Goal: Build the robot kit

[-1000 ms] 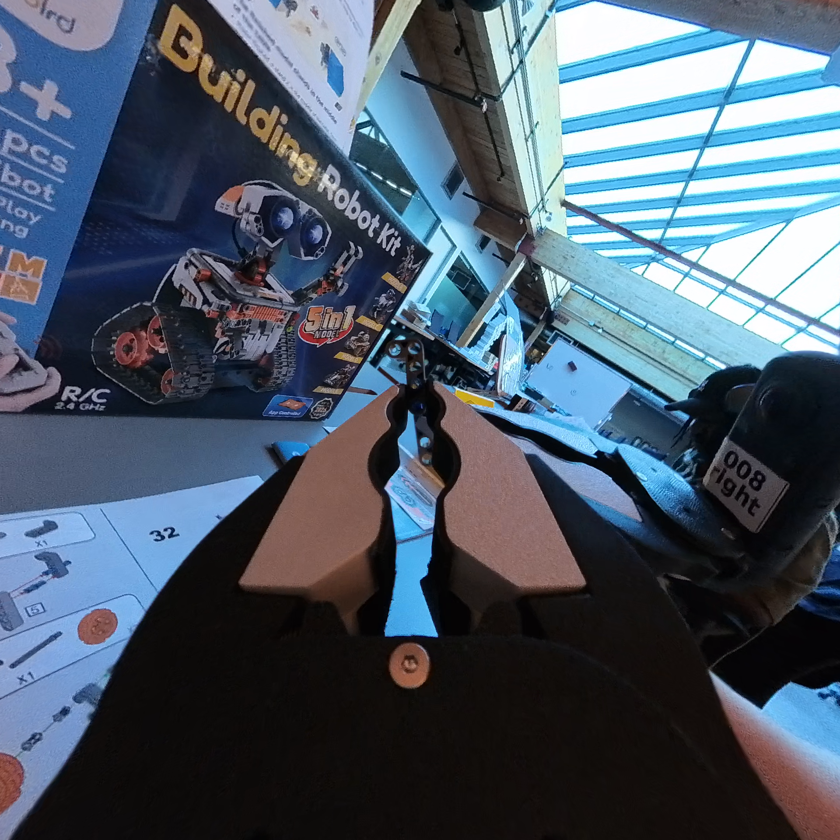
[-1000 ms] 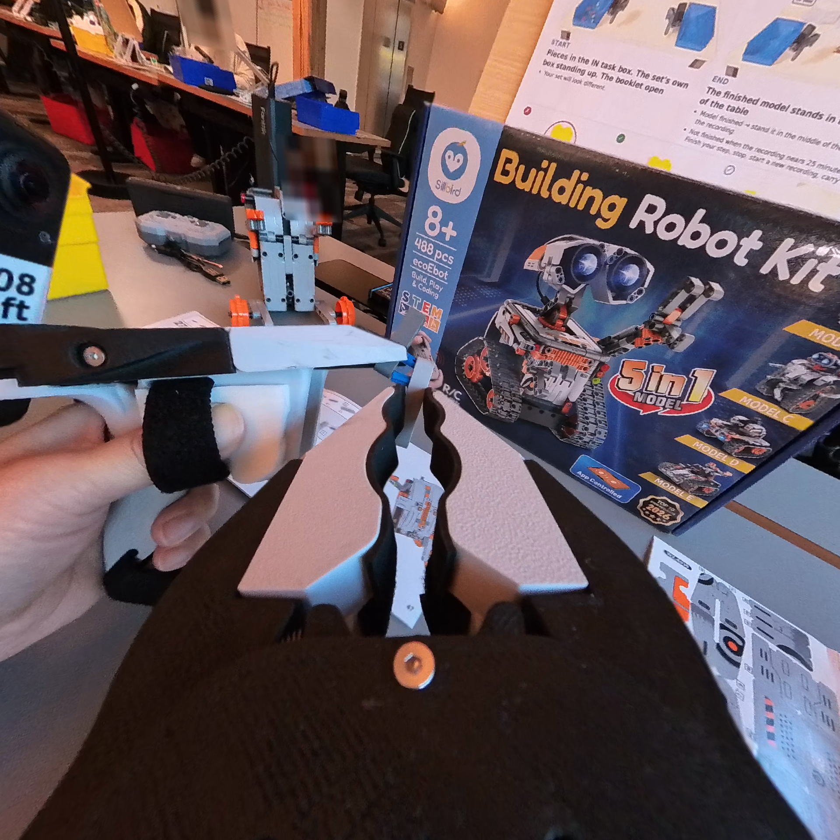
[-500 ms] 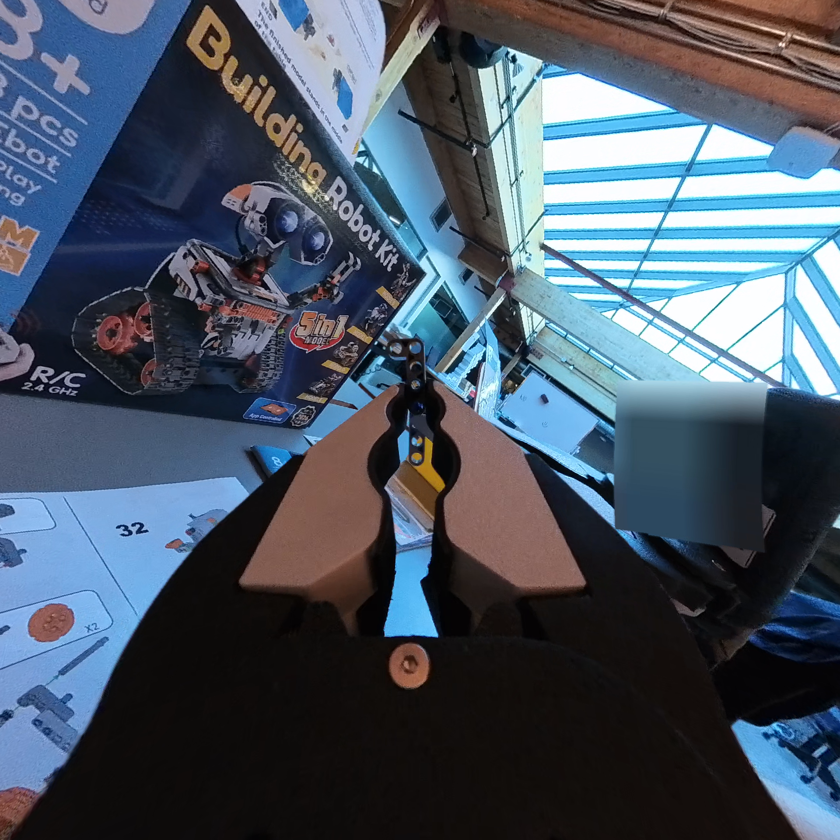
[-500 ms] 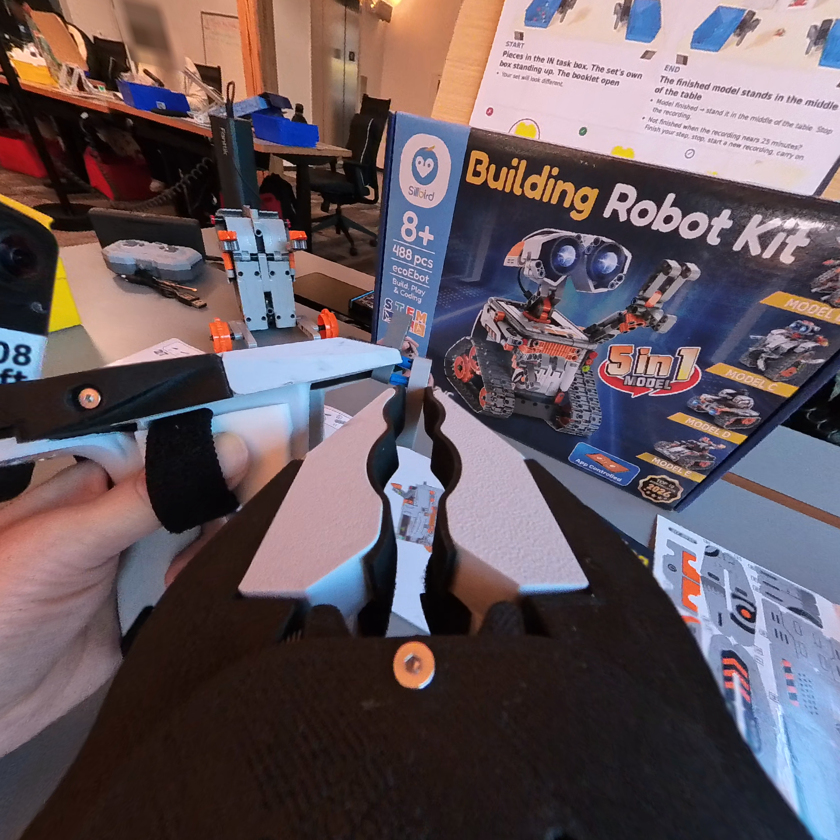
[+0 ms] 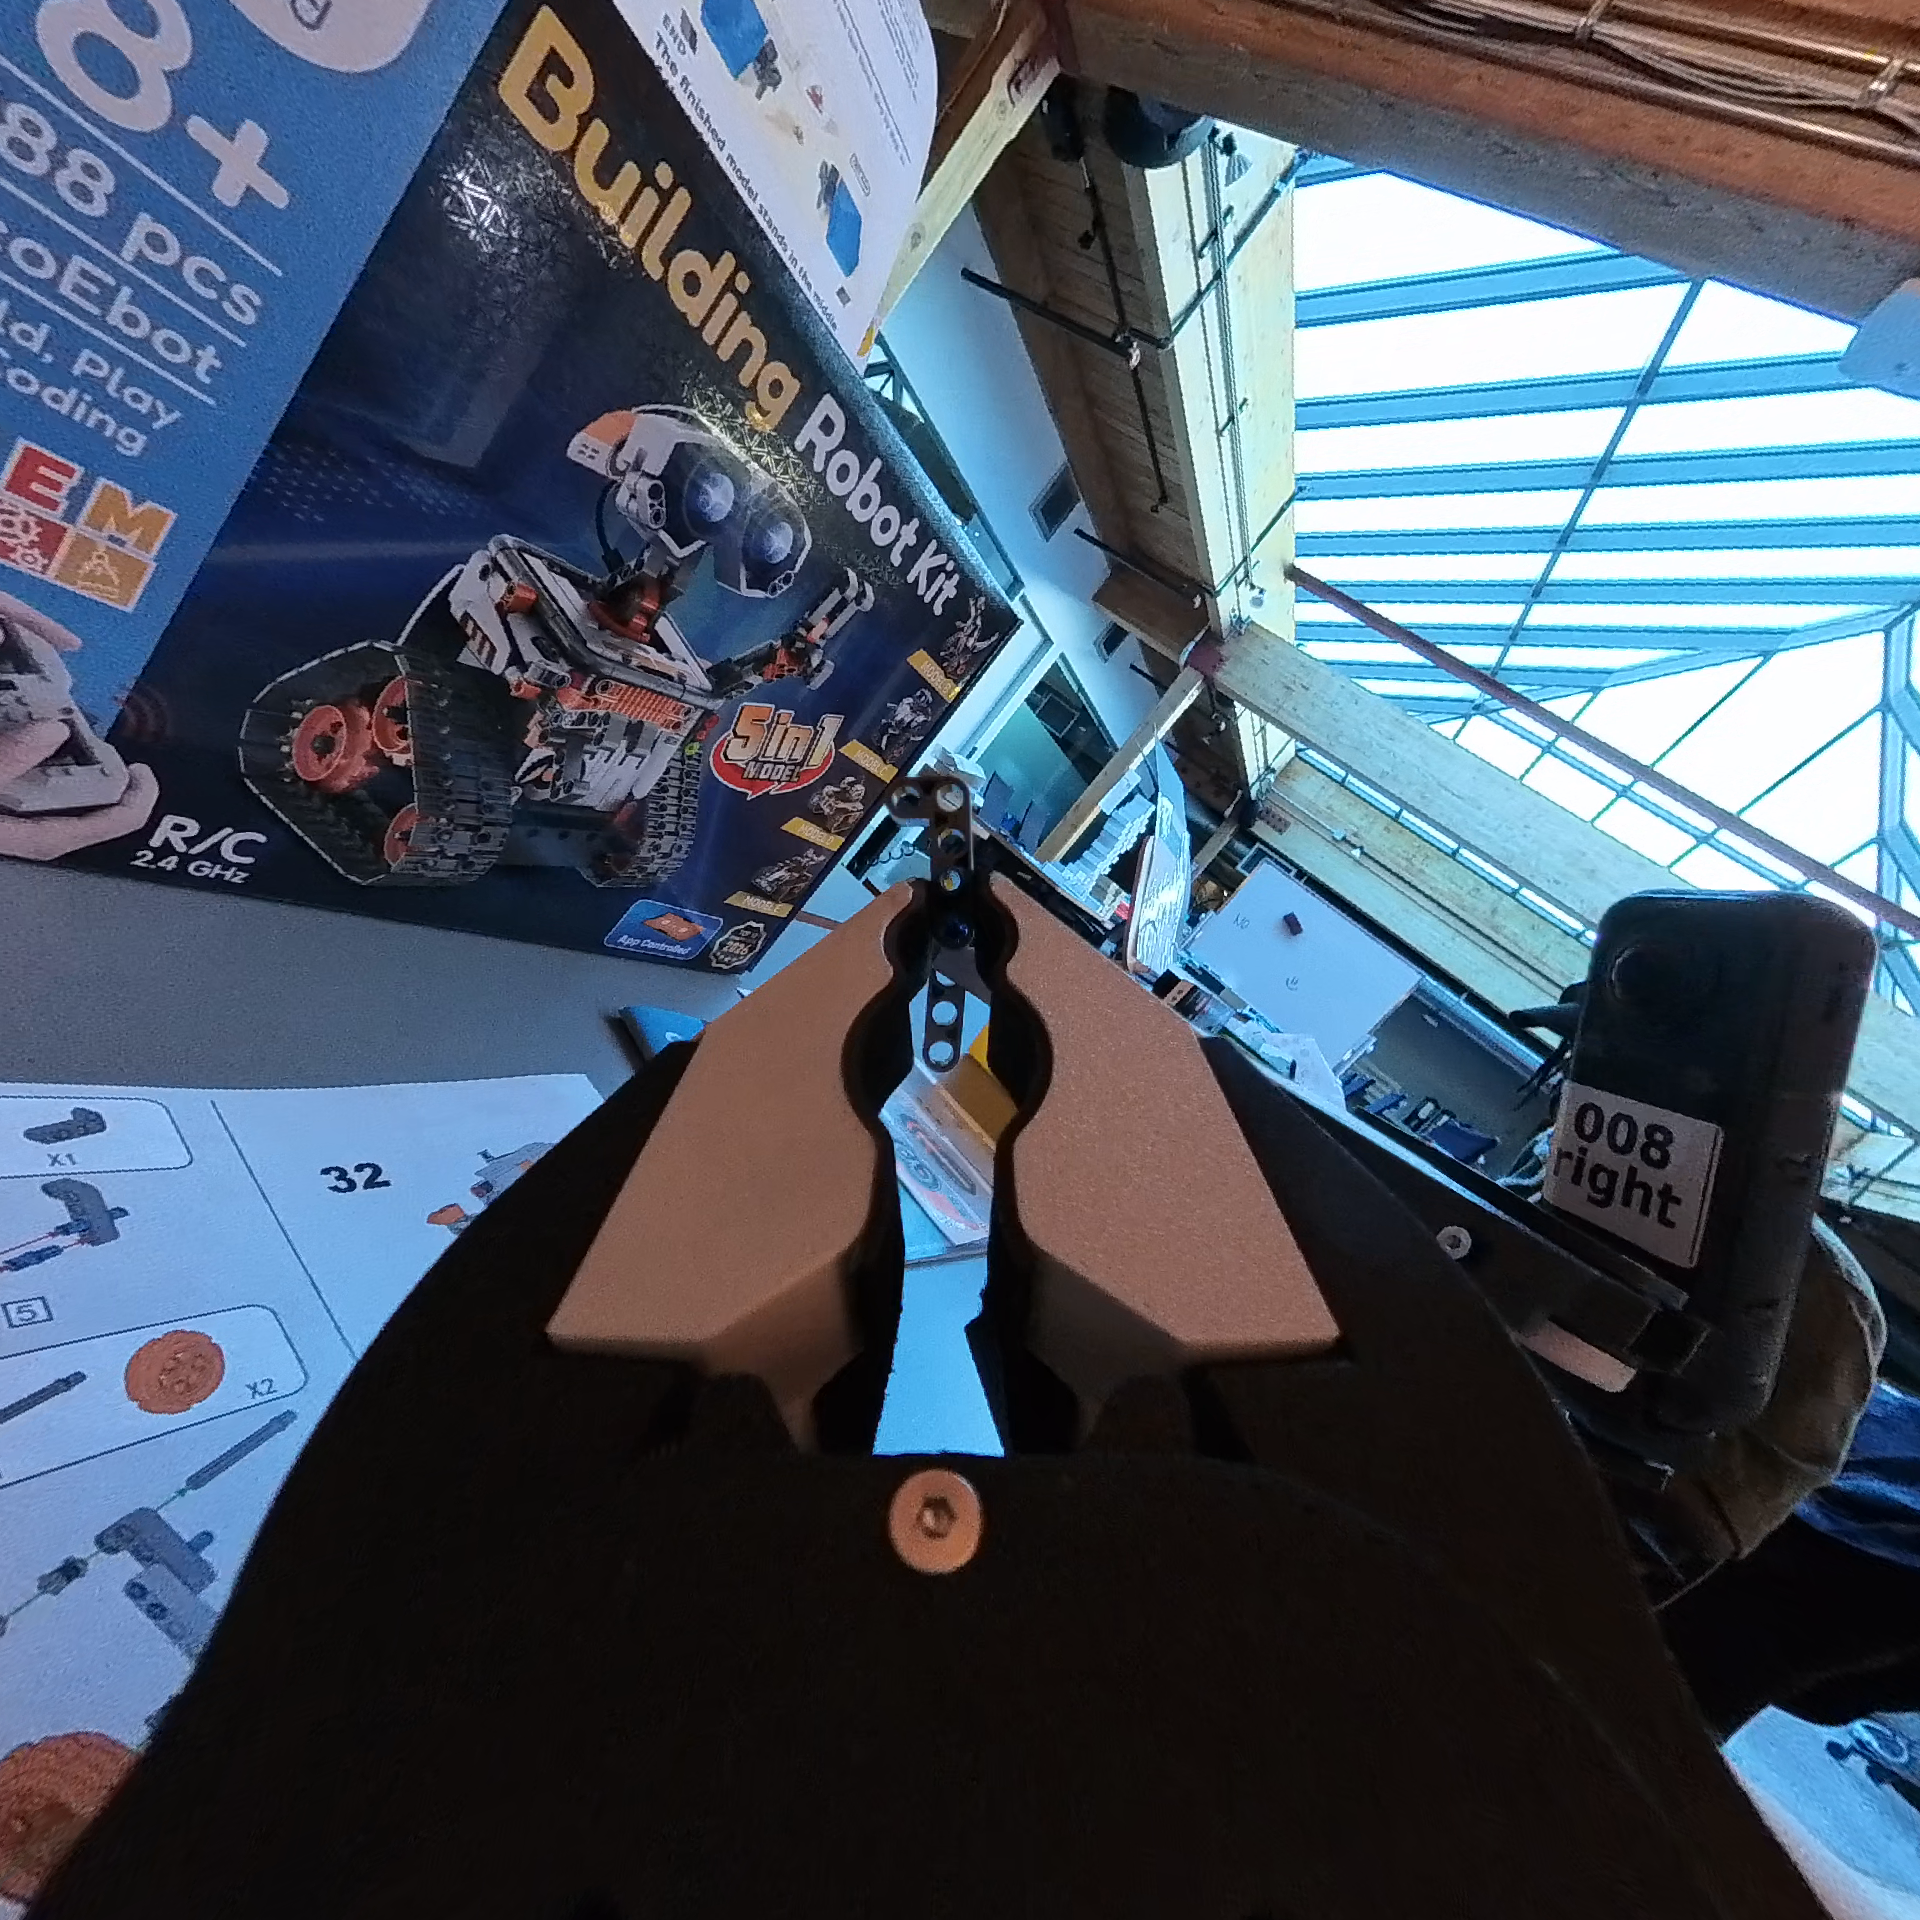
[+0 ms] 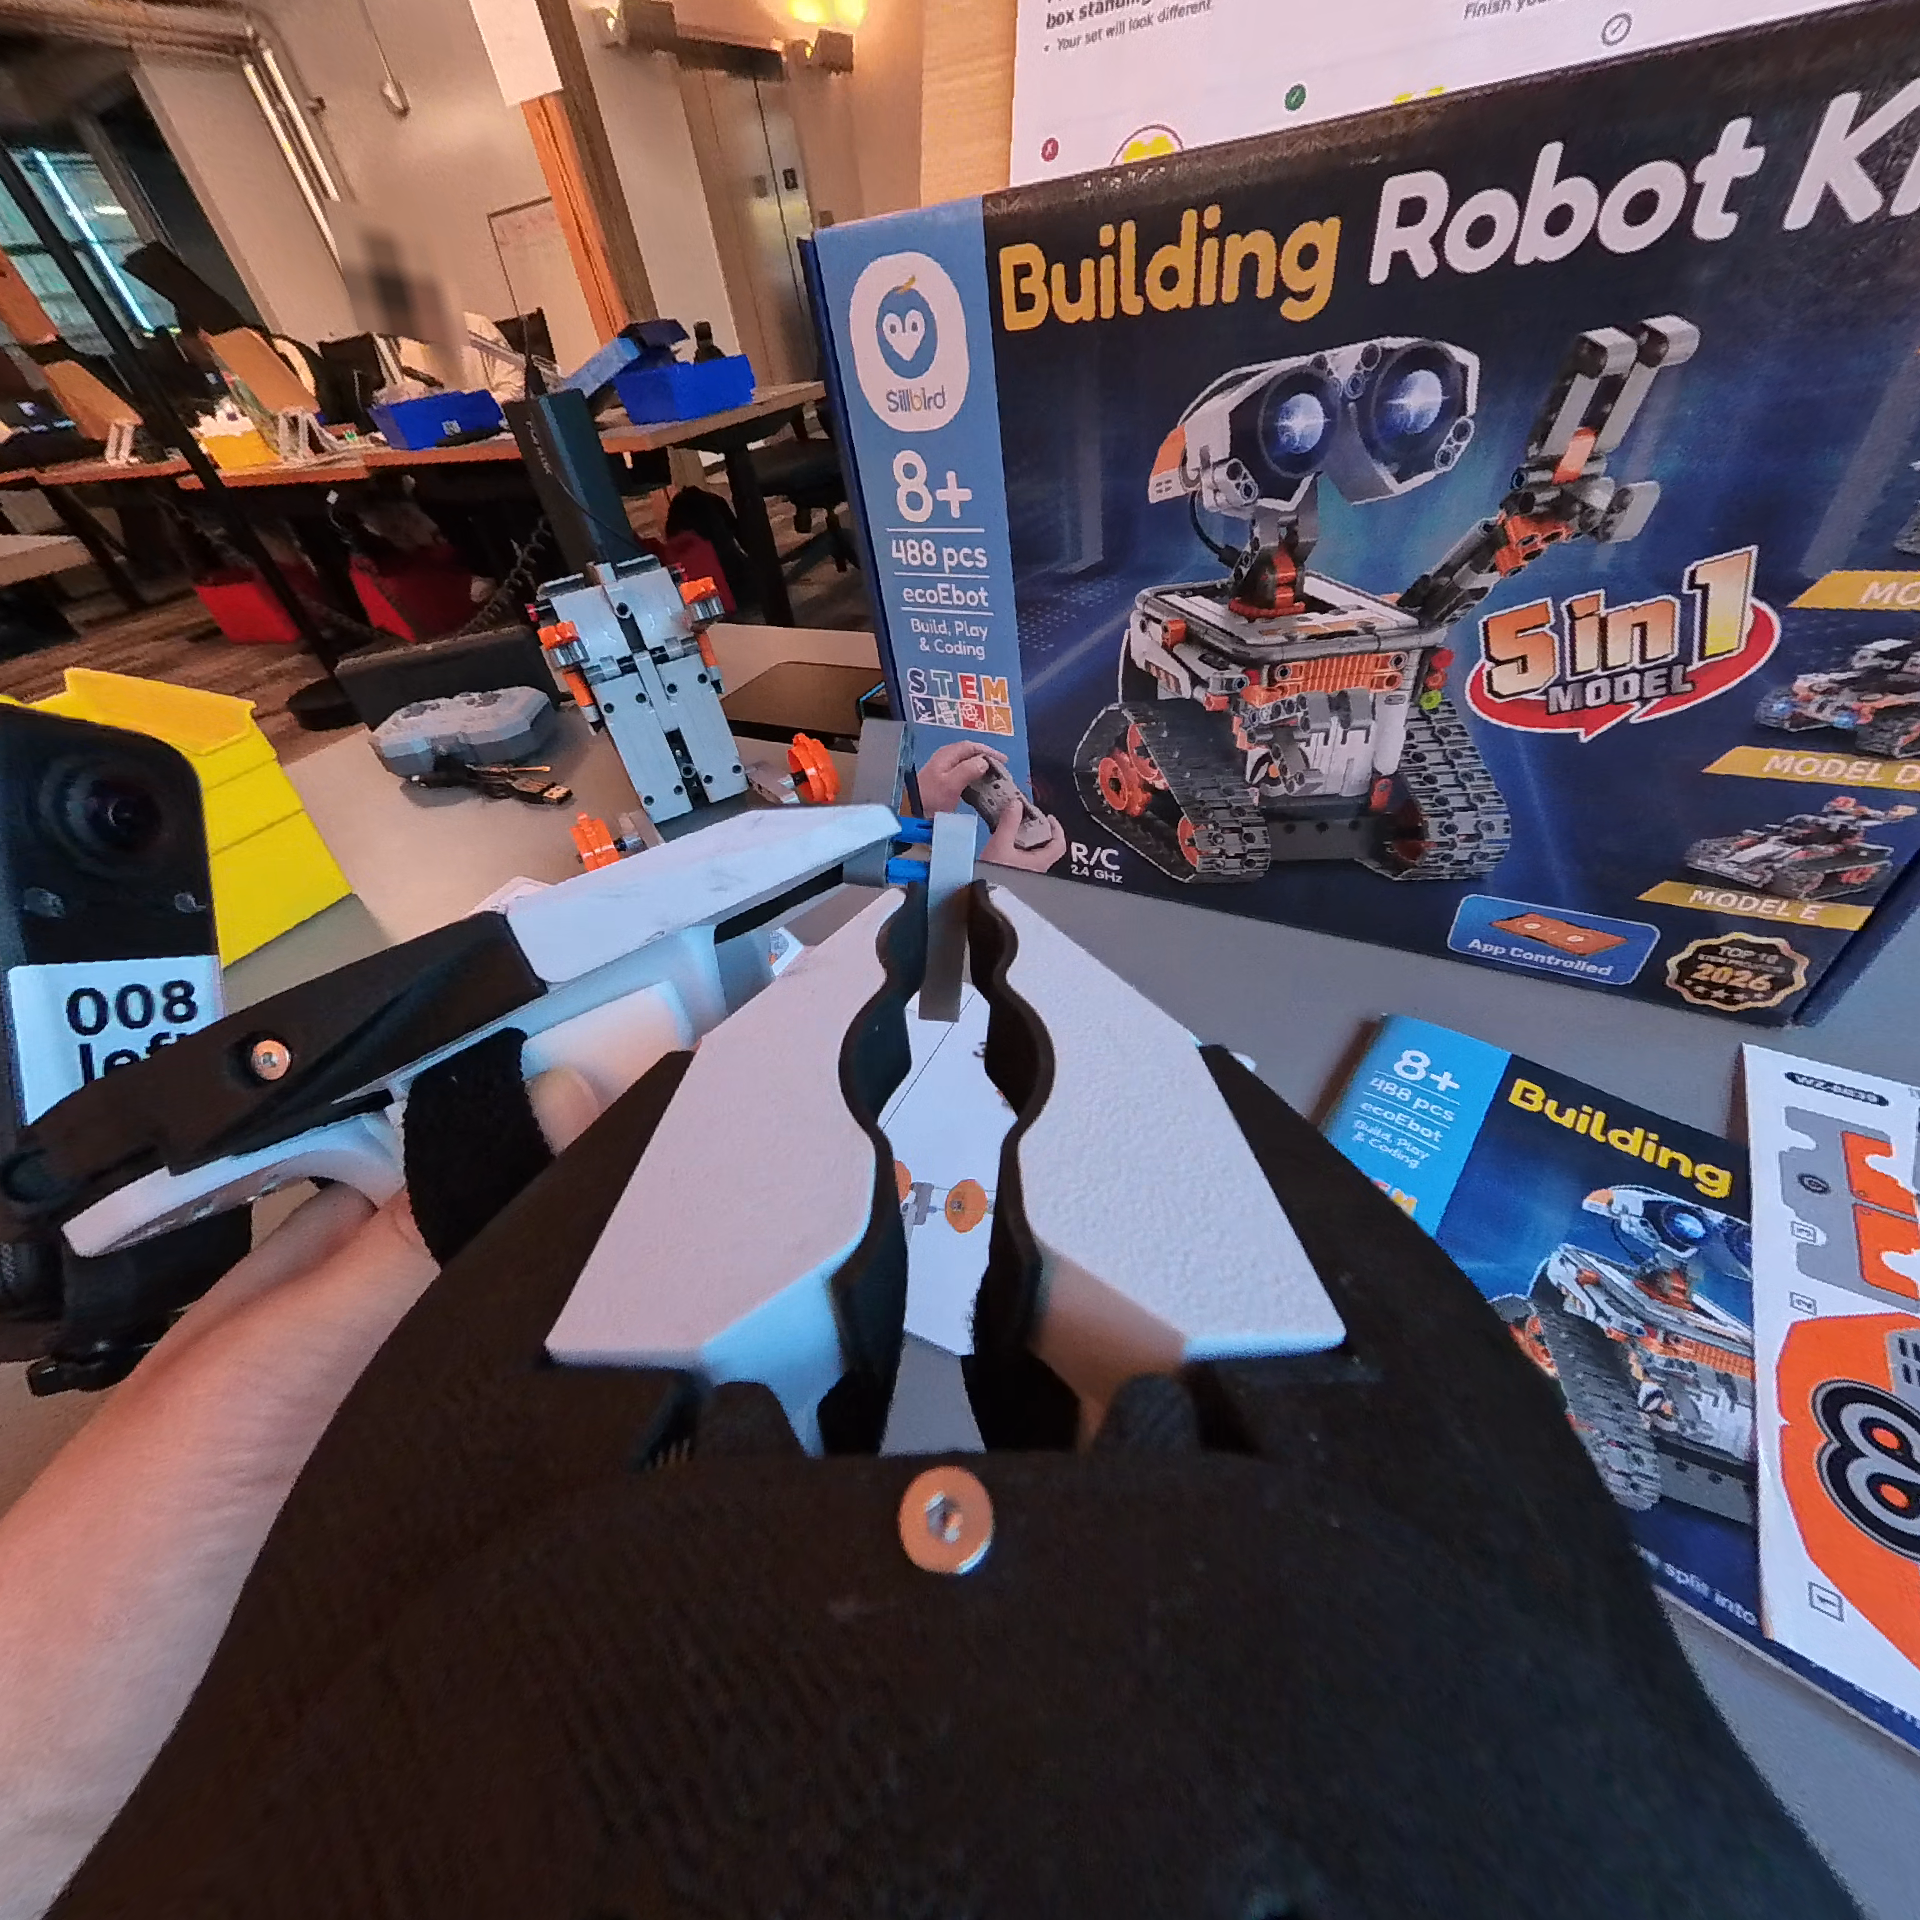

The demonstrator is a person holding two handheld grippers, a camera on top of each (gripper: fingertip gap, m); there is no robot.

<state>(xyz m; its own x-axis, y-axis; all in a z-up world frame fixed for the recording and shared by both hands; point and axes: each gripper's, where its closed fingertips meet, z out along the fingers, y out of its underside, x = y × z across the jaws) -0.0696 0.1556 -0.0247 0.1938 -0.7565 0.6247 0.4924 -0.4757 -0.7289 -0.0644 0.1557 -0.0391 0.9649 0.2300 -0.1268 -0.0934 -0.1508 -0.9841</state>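
Note:
My left gripper (image 5: 943,899) is shut on a thin dark grey beam with holes (image 5: 940,1023), which sticks up past the fingertips. A blue pin (image 5: 951,932) shows at the pinch. In the right wrist view the left gripper (image 6: 883,842) reaches in from the left, held by a hand. My right gripper (image 6: 943,904) is shut on a light grey beam (image 6: 948,935) seen edge-on. Blue pins (image 6: 910,831) bridge the short gap between the two held pieces. The right gripper's body and camera (image 5: 1714,1143) show at the right of the left wrist view, its fingertips hidden.
The robot kit box (image 6: 1351,520) stands upright just beyond the grippers. A part-built grey and orange model (image 6: 644,686), a grey controller (image 6: 457,727) and a yellow bin (image 6: 249,810) lie left. A booklet (image 6: 1558,1247), sticker sheet (image 6: 1849,1299) and open instruction page (image 5: 208,1247) lie on the table. My left and right fingertips are right by each other.
Both grippers have moved together toward the kit box, which now looks larger. Each keeps its piece, and the pieces stay joined at the blue pins. The left view has tilted slightly.

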